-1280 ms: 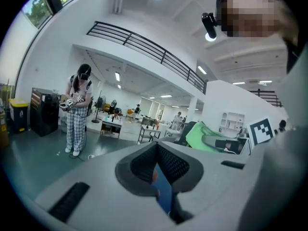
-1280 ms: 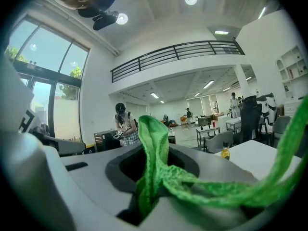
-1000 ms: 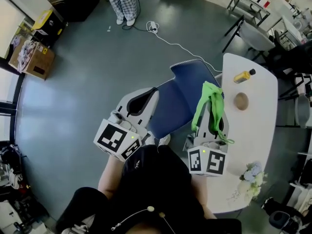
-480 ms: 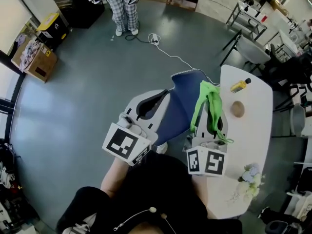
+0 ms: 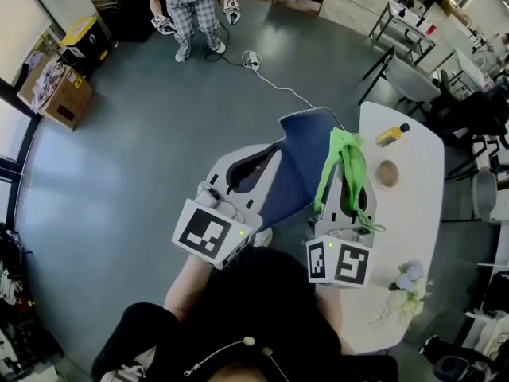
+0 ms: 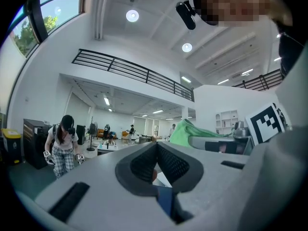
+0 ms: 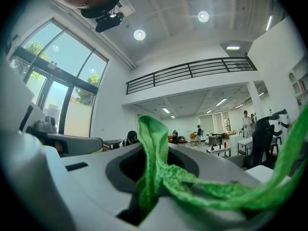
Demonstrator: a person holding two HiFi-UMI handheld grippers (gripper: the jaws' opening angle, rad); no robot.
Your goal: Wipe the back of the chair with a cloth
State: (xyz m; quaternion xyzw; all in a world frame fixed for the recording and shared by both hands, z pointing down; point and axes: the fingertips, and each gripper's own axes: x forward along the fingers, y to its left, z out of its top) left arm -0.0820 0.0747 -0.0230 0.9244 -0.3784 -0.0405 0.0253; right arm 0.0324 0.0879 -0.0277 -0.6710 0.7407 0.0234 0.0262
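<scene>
Your left gripper [image 5: 258, 156] has shifted toward 1 o'clock, closer to the blue chair [image 5: 293, 173]; your right gripper [image 5: 347, 183] has barely moved.

Head view: the chair back sits between both grippers, just beside the right one at its 10 o'clock. Its top edge runs roughly 9-to-3. The right one carries the green cloth [image 5: 328, 183], so it likely wipes.

Left gripper view: jaws closed together, holding nothing.

Right gripper view: jaws clamped on the cloth, tail trailing to 3 o'clock.

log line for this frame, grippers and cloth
left gripper: shut, nothing held | right gripper: shut on green cloth | blue chair: below, between grippers | cloth-chair contact: cannot tell
</scene>
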